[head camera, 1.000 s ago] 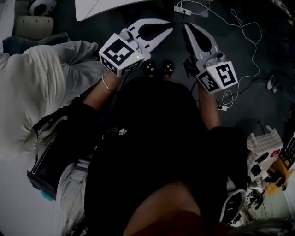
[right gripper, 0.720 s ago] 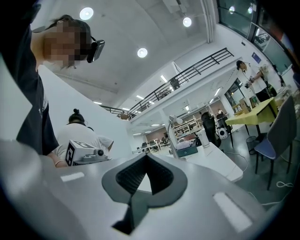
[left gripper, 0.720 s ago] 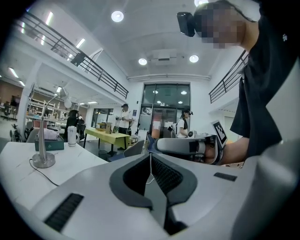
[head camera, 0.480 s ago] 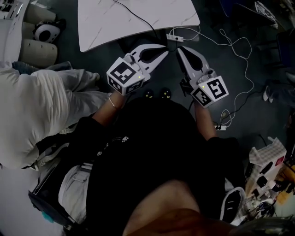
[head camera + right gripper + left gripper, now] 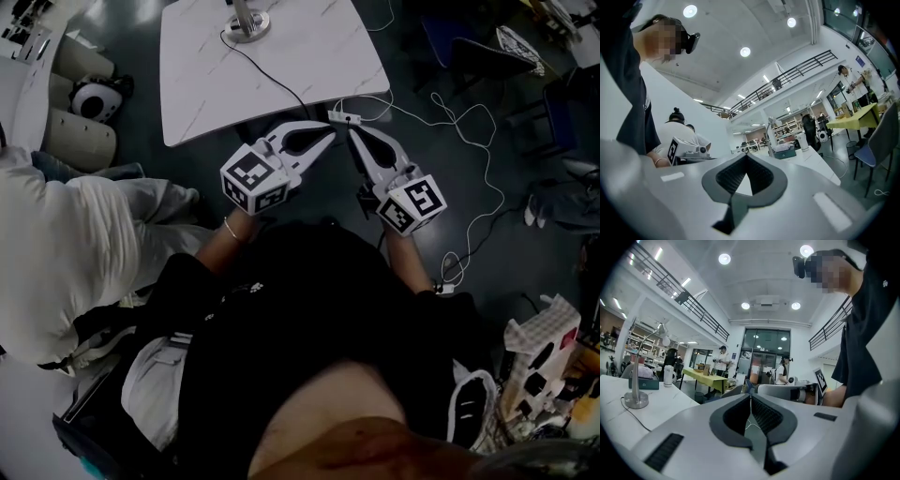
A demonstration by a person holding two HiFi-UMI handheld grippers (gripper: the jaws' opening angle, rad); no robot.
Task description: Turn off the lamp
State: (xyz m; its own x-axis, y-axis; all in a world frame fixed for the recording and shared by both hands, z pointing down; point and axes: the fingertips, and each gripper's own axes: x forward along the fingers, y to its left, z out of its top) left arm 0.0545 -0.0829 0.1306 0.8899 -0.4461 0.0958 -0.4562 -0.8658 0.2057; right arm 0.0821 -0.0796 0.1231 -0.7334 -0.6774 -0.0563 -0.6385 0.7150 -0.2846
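My head camera looks steeply down from high. Cameras on my left tool (image 5: 330, 131) and right tool (image 5: 351, 133) look level. All see the desk (image 5: 281, 56).

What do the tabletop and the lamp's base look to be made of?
Tabletop: white and smooth with thin grey veins, so marble or a marble-look laminate; the look leaves that open. Lamp base: a round silver disc with a soft sheen, probably brushed metal, matching its slim stem.

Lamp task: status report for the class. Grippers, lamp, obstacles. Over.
Left gripper shut, empty. Right gripper shut, empty. Lamp stands on table, out ahead, untouched. Only its cord lies between.
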